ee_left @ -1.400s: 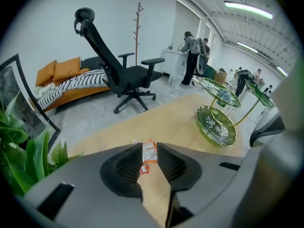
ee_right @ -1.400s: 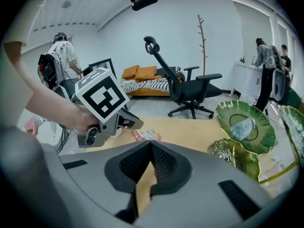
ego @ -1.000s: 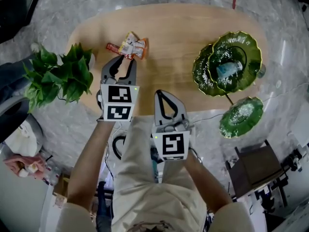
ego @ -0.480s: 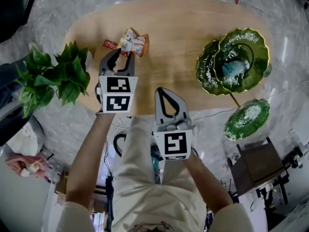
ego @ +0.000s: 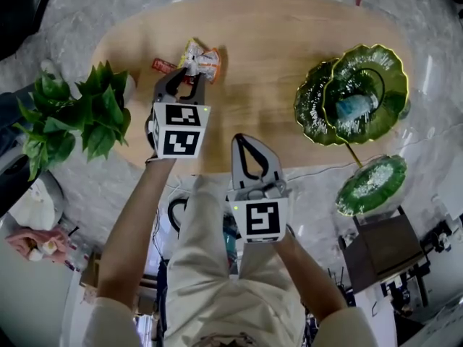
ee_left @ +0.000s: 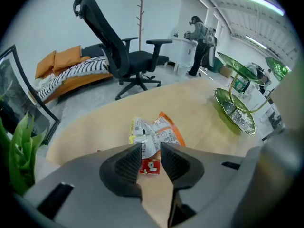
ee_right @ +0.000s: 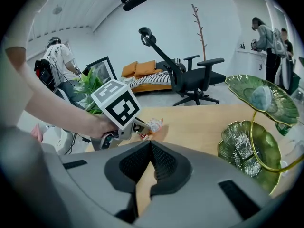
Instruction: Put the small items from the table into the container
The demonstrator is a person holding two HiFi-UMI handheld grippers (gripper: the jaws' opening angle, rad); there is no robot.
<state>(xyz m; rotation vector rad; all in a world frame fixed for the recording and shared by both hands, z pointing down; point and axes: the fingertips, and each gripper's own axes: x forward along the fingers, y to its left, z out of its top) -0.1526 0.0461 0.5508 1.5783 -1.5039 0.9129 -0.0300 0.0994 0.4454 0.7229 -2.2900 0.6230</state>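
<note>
Grey plastic jaws of the left hand-held gripper (ee_left: 151, 151) stood apart, pressing on nothing, angled steeply down over the far left part of a pale wooden tabletop (ego: 275, 56). In the gap between the jaw tips showed the edge of a white printed snack packet (ee_left: 151, 133) and, nearer, a small red packet (ee_left: 149, 166); whether the tips touched either could not be told. An orange packet (ee_left: 170, 125) lay under the white one, the three bunched together on the wood. The right hand-held gripper (ego: 244, 140) was held lower in the head view, over the near edge of the tabletop, with its jaws closed together and nothing between them. Well to the right stood the container, a green leaf-shaped tiered dish (ego: 380, 60) with gold edging: an upper dish overlapping a lower one (ego: 309, 114), and a third dish (ego: 372, 183) reaching out past the tabletop's edge. A pale bluish item (ego: 354, 107) already lay in the upper dish. At the left end of the tabletop stood a leafy green plant (ego: 72, 114). Around it was a grey marbled floor (ego: 405, 6). Farther off in the left gripper view were a black office chair (ee_left: 124, 51), a bare coat stand (ee_left: 141, 13), a low bed with orange cushions (ee_left: 61, 61), and a person (ee_left: 199, 37) standing at a counter.
</note>
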